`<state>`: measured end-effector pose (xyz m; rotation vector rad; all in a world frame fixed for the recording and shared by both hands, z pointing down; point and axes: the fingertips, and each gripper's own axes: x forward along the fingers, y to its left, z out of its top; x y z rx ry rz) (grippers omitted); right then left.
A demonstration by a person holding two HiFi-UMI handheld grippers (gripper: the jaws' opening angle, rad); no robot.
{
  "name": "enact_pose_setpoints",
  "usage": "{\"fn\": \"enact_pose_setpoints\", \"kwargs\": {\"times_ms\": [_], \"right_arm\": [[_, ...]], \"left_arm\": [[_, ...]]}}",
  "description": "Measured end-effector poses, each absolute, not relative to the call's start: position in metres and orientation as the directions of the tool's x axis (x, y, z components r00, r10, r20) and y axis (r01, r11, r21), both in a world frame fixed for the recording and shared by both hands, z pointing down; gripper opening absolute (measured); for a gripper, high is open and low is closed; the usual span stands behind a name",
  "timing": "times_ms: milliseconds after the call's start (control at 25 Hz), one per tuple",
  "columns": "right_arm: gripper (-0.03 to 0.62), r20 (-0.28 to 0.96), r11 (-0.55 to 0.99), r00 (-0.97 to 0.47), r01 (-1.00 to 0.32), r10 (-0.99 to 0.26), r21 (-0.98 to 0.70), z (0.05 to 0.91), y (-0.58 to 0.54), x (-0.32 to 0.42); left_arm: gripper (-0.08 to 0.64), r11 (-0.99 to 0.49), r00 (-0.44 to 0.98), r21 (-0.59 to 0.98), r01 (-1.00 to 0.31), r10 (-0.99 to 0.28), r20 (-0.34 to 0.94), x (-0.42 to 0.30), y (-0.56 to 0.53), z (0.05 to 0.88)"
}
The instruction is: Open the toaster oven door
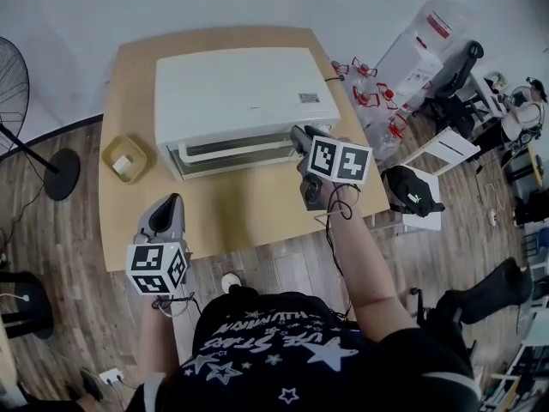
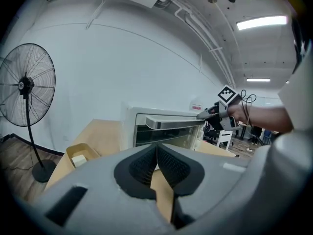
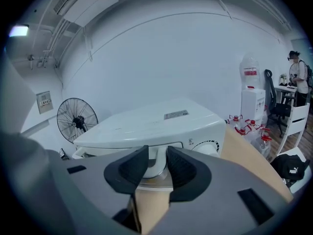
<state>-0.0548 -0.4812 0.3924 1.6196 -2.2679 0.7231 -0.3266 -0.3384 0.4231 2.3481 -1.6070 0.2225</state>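
1. My right gripper (image 3: 157, 153) has its jaws partly apart, astride the right end of the door handle (image 1: 236, 150). The pads sit close on either side of the handle. I cannot tell whether they press on it.
2. The handle runs along the top of the toaster oven door (image 2: 166, 135), which stands upright against the oven's front.
3. Just right of my jaws is the control dial (image 3: 211, 148) on the front panel.
4. The toaster oven (image 1: 240, 88) is white and sits towards the back of the wooden table (image 1: 249, 217). Its front faces me.
5. A stretch of table top lies between the door and my body, and the cable (image 1: 330, 221) from my right gripper hangs over the table's front edge.
6. My left gripper (image 2: 156, 148) has its pads tip to tip with nothing in them. It hovers over the table's front left part, well apart from the door and left of its middle.
7. A small tan tray (image 1: 126, 159) holding a white block sits on the table beside the oven's front left corner, apart from the door.
8. A standing fan (image 2: 27, 84) is on the floor left of the table.
9. Off the right edge are red-capped bottles (image 1: 369, 93), a water dispenser (image 1: 420, 50) and a white chair (image 1: 429, 217) with a black bag (image 1: 412, 191) on it.
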Motion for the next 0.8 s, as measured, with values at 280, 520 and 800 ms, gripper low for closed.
{"fn": "enact_pose_setpoints", "kwargs": {"times_ms": [280, 520, 800], "right_arm": [[0.12, 0.494, 0.245, -0.331, -0.942, -0.804, -0.23, 0.393, -0.479, -0.053], [0.12, 0.483, 0.257, -0.332, -0.942, -0.81, -0.217, 0.395, -0.469, -0.05], [0.105, 0.475, 0.285, -0.342, -0.94, -0.811, -0.189, 0.404, -0.438, -0.042]], "left_arm": [[0.021, -0.346, 0.378, 0.155, -0.925, -0.878, 0.293, -0.32, -0.336, 0.428], [0.021, -0.341, 0.367, 0.138, -0.93, -0.879, 0.304, -0.311, -0.324, 0.427], [0.021, -0.315, 0.336, 0.117, -0.942, -0.889, 0.31, -0.295, -0.292, 0.43]]}}
